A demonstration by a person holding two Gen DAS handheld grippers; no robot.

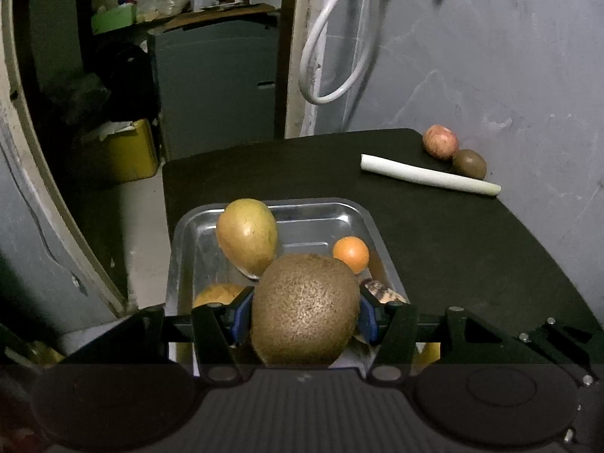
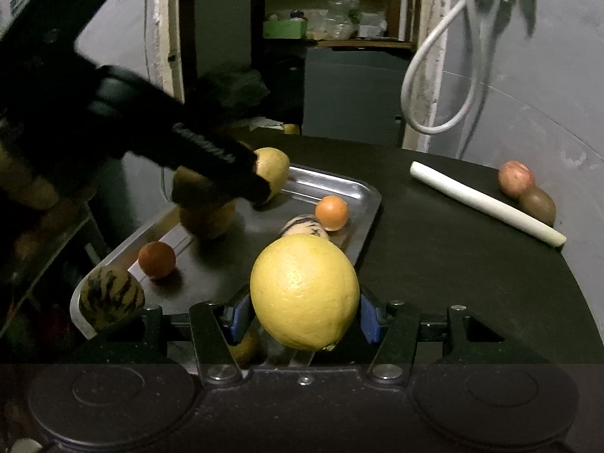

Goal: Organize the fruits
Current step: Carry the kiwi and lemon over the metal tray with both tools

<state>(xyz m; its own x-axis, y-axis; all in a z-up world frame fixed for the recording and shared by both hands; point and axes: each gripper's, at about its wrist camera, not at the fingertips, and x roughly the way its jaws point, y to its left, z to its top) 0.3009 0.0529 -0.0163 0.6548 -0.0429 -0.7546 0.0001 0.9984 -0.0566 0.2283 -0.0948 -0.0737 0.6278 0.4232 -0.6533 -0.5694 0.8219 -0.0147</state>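
My left gripper (image 1: 304, 302) is shut on a brown kiwi (image 1: 304, 309), its blue pads pressing on both sides, above the near end of a metal tray (image 1: 321, 204). In the tray lie a mango (image 1: 247, 239) and a small orange (image 1: 351, 253). My right gripper (image 2: 304, 309) is shut on a yellow lemon (image 2: 304, 296), held above the tray's (image 2: 372, 200) near right corner. The right wrist view shows the left gripper's black finger (image 2: 219, 158) over the tray with the kiwi (image 2: 205, 215) under it.
The tray also holds a darker orange (image 2: 156, 259) and two striped fruits (image 2: 111, 298) (image 2: 305, 226). On the black table (image 1: 453, 245) at the far right lie a white stalk (image 1: 426, 177), an apple (image 1: 439, 141) and a second kiwi (image 1: 469, 163). The wall stands close behind them.
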